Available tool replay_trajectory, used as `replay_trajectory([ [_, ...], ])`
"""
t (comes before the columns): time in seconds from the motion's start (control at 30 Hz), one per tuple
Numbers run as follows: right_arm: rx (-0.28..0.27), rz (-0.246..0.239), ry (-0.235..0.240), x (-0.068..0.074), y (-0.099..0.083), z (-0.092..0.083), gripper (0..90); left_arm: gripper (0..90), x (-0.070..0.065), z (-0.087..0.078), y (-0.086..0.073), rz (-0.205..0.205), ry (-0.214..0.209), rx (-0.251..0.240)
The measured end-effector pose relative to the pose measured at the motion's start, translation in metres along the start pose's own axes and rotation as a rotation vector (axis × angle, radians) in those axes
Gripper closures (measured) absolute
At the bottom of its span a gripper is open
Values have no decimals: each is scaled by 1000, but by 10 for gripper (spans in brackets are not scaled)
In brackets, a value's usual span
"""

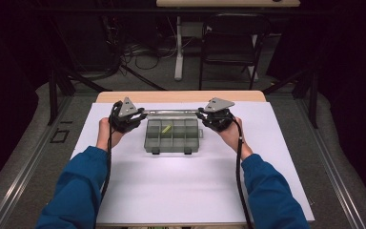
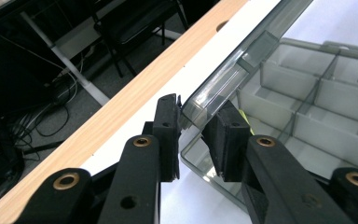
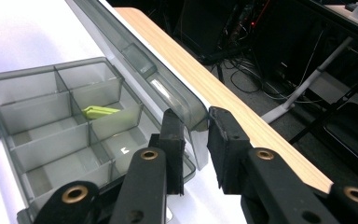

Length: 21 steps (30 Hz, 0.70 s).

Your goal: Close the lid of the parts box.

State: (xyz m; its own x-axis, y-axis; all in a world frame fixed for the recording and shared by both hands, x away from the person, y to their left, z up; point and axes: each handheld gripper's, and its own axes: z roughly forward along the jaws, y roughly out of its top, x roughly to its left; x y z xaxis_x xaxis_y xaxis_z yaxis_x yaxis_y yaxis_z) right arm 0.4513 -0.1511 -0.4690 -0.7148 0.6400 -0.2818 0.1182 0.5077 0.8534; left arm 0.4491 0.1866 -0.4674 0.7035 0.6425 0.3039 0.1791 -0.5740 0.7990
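On the white table (image 1: 181,191) from above, both grippers flank the divided box (image 1: 172,136); beside its corners, the left gripper (image 2: 193,133) and right gripper (image 3: 196,140) each pinch the open lid (image 3: 168,88), best swung evenly.

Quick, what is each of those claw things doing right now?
Left gripper: closed on one end of the box lid.
Right gripper: closed on the lid's other end, over the box.
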Motion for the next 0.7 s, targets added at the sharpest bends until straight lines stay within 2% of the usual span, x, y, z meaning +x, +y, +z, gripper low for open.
replay_trajectory([
  [0.07, 3, -2, 4, 1, -1, -1, 758, 729, 0, -1, 0, 1, -3, 3],
  [0.17, 4, -4, 7, 2, -2, -1, 758, 683, -1, -3, 1, -23, -24, -4],
  [0.23, 7, -4, 9, 2, -3, -2, 759, 600, -1, -6, 3, -38, -42, 8],
  [0.37, 2, -2, 7, 3, -4, -2, 758, 482, 0, -14, 6, -70, -69, -13],
  [0.43, 2, -1, 7, 3, -4, -2, 758, 478, 2, -20, 8, -101, -93, -42],
  [0.47, 3, 0, 6, 3, -4, -2, 757, 481, 4, -23, 10, -123, -101, -54],
  [0.57, 6, 0, 8, 4, -4, -2, 756, 597, 6, -29, 18, -171, -103, -72],
  [0.63, 9, -4, 7, 4, -4, -2, 756, 698, 6, -31, 24, -185, -98, -81],
  [0.7, 6, -4, 6, 5, -4, -2, 755, 775, 7, -28, 30, -191, -82, -65],
])
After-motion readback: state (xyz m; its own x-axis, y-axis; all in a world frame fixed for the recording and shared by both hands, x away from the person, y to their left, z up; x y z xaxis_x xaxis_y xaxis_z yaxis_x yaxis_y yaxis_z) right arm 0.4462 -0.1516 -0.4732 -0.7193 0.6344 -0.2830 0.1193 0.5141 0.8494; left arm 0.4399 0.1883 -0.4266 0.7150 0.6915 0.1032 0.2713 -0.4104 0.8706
